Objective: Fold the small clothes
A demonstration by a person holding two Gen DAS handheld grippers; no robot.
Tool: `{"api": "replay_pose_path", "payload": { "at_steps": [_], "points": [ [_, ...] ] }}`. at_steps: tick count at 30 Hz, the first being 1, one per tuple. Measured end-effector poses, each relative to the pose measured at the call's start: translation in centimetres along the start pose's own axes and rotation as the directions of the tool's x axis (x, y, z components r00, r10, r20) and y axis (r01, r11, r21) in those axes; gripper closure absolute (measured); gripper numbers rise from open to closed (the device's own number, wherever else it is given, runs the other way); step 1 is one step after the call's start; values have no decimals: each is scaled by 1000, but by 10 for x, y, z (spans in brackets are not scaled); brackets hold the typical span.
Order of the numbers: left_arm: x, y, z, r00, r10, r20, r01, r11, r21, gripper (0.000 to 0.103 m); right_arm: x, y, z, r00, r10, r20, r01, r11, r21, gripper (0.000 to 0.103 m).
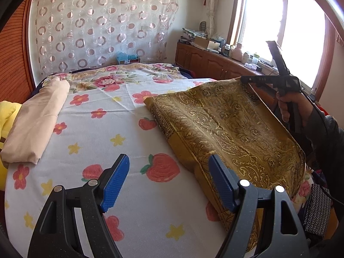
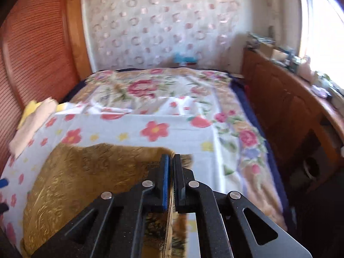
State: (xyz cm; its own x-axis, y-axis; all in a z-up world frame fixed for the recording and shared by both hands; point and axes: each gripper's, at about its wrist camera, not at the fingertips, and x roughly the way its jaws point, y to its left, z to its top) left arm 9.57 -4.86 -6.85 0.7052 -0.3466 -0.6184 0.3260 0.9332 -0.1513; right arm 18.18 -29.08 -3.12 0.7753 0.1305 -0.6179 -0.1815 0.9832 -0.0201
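A gold paisley cloth (image 1: 232, 129) lies on the flowered bed sheet (image 1: 96, 129), its far right corner lifted off the bed. My right gripper (image 1: 244, 79) is shut on that raised corner, held by a hand (image 1: 290, 105) at the right. In the right wrist view the right gripper (image 2: 172, 159) is pinched on the cloth's edge, and the gold cloth (image 2: 86, 182) hangs to the left below it. My left gripper (image 1: 169, 172) stands open low over the sheet, its right finger beside the cloth's near left edge, nothing between the pads.
A folded beige garment (image 1: 36, 124) lies at the bed's left side beside something yellow (image 1: 8, 116). A wooden headboard (image 2: 32, 53) is on the left. A low wooden cabinet (image 1: 215, 62) with clutter runs under the window on the right. A dotted dark fabric (image 1: 318, 208) hangs at the bed's right edge.
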Motion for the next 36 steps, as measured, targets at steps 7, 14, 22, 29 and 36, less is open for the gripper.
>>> {"api": "replay_pose_path", "payload": {
  "at_steps": [7,14,22,29,36],
  "points": [
    [20,-1,17,999,22,-25,-21,999,47,26,15,-6,-6,999,12,-45,-12,1000,15,73],
    [59,3,53,997,29,-65,-24,997,67,26,11,-5,1,998,54,-22,-53,998,15,51],
    [111,15,84,993,13,-115,-10,1000,27,26,44,-14,-5,989,96,-112,-102,994,-48,44],
    [148,22,98,987,19,-161,-16,1000,25,26,64,-25,6,982,146,-116,-151,988,-38,42],
    [159,22,93,982,-13,-186,13,1000,3,26,69,-27,5,970,217,-105,-222,975,-29,41]
  ]
}}
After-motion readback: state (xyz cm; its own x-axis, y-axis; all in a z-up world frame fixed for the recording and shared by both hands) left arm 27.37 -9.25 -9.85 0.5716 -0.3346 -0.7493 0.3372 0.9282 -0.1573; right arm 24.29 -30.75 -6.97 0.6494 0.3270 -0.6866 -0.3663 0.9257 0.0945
